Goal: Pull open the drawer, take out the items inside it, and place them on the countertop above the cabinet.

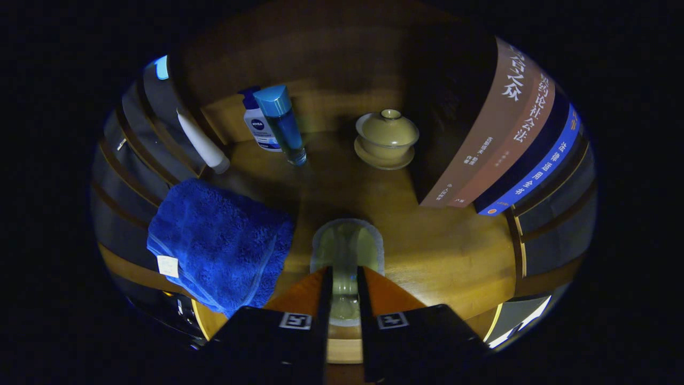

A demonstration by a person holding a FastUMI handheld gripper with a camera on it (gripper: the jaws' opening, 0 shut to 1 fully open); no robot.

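A blue towel (219, 246) is lying folded on the wooden countertop (443, 256), just left of the fingers, with one corner hanging over the front edge — a nudge could be enough to drag it off. Beyond it, a white tube (203, 141) is leaning against the slatted side wall (133, 160), and a white lotion bottle (259, 125) is standing right behind a tall blue-capped bottle (283, 125); both are narrow and upright, so a careless sweep risks toppling them.

In the middle, the gripper (344, 278) is pinching a clear glass item (346, 251), apparently a small cup or jar, both fingers pressing on its sides. It is sitting low over the countertop, seemingly being set down. Glass is slippery — opening too high risks letting it drop or tip, I judge.

Farther right, a lidded tea bowl (387, 139) on its saucer is standing near the back, and a row of books (507, 139) is leaning there, well apart from the glass.
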